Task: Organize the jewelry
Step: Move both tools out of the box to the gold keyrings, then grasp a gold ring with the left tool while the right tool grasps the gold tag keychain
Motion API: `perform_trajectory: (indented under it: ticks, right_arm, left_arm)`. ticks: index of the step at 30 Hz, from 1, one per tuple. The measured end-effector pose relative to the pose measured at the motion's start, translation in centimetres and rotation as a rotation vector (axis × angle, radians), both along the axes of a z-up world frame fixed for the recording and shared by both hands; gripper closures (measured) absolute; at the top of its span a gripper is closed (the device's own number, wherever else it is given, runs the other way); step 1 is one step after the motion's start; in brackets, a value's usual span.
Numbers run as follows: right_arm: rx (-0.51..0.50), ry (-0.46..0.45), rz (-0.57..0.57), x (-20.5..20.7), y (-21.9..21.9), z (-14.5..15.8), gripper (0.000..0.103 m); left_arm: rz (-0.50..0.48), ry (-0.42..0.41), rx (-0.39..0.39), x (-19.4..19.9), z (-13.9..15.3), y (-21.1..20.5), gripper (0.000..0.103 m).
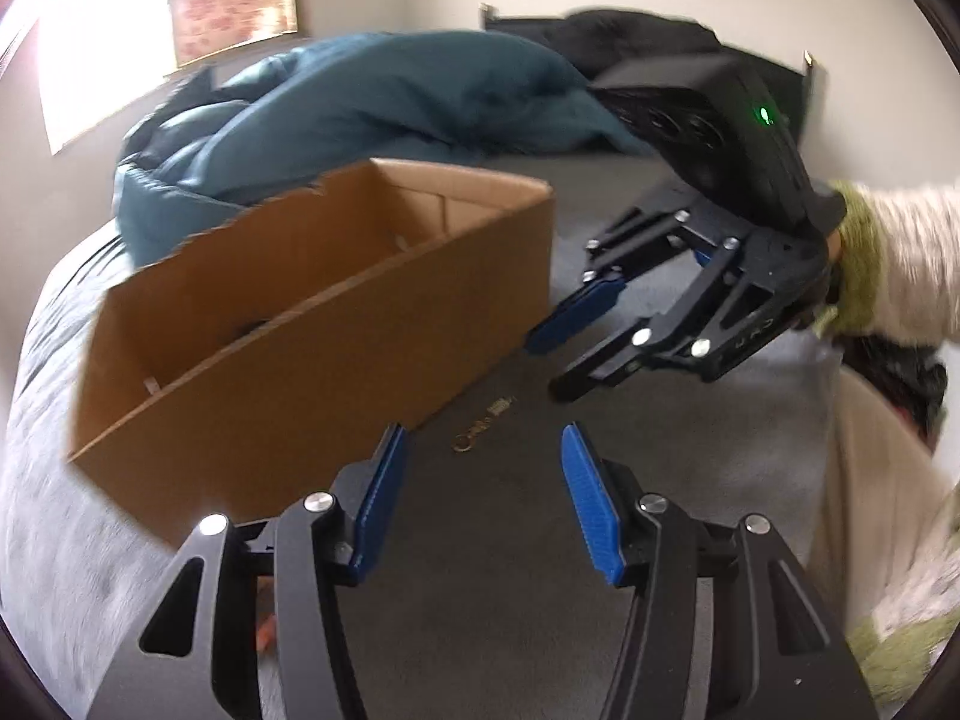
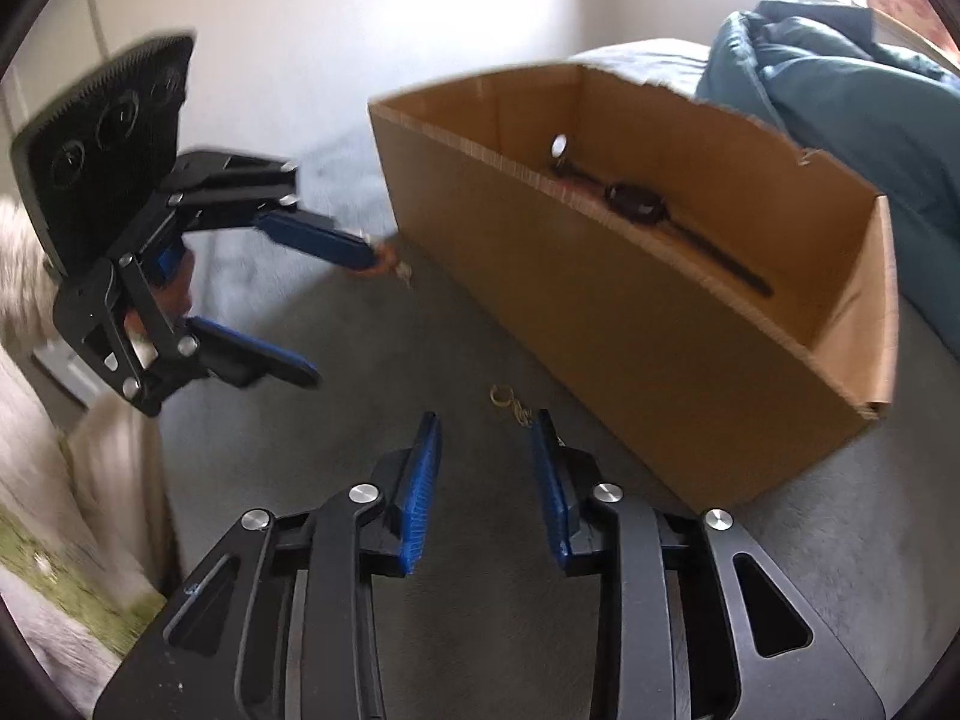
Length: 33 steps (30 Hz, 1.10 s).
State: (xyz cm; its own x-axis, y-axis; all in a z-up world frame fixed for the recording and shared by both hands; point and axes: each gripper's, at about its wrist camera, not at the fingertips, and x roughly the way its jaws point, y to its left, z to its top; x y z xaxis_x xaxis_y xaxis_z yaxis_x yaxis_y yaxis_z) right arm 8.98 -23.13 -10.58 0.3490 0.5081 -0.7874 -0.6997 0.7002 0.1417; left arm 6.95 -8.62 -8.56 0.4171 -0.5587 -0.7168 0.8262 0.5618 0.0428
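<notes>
Blue-padded fingers (image 1: 377, 501) of the left gripper (image 1: 480, 450) stand wide apart with nothing between them, hovering low over the grey bed cover (image 1: 480, 570) just in front of the cardboard box (image 1: 336, 360). On the right gripper (image 2: 483, 438) the fingers are likewise spread, a little narrower, and hold nothing; its right pad (image 2: 549, 468) sits just beside the near wall of the cardboard box (image 2: 600, 324).

Between the two grippers, on the cover just in front of the box, lies a small gold chain (image 1: 483, 429) with a ring at one end. In the right wrist view the gold chain (image 2: 510, 402) lies just ahead of the right gripper's tips, close to the box's base.

Seen from the left wrist camera, the right gripper (image 1: 564, 342) hangs to the right of the box's end wall, its tips angled down toward the cover, held by a hand in a cream and green sleeve (image 1: 888, 264). Seen from the right wrist camera, the left gripper (image 2: 336, 306) hangs off the box's left corner, and near its upper fingertip a small orange and silver object (image 2: 396, 267) lies at the foot of the box; blur hides what it is.

Inside the box, a dark wristwatch (image 2: 636, 204) lies stretched along the floor, with a small pale round item (image 2: 559, 147) at its far end.

Behind the box a teal duvet (image 1: 372, 114) is heaped on the bed.
</notes>
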Motion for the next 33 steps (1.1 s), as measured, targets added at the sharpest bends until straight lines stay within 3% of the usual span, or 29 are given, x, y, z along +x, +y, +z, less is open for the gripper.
perform_trajectory:
  ticks: [6, 10, 18, 25, 28, 33]
  right_arm:
    - [-0.091, -0.023, 0.082, 1.3, 1.1, -2.6, 0.084]
    - [-0.096, -0.028, 0.099, 2.3, 1.1, -3.4, 0.086]
    - [-0.107, -0.033, 0.127, 1.9, 1.6, -3.9, 0.087]
    - [-0.117, -0.024, 0.132, 2.8, 1.6, -4.3, 0.09]
    - [-0.117, -0.018, 0.13, 2.9, 1.8, -4.1, 0.096]
    - [-0.111, -0.025, 0.128, 2.5, 2.0, -3.5, 0.097]
  left_arm:
    - [-0.064, 0.024, 0.069, 2.4, -3.6, -2.4, 0.064]
    - [-0.072, 0.04, 0.098, 3.5, -4.7, -3.1, 0.07]
    - [-0.073, 0.06, 0.151, 4.3, -6.1, -3.9, 0.081]
    - [-0.07, 0.067, 0.184, 4.7, -6.9, -4.5, 0.082]
    - [-0.071, 0.064, 0.195, 4.4, -7.0, -4.8, 0.083]
    - [-0.084, 0.052, 0.194, 4.1, -6.7, -5.2, 0.091]
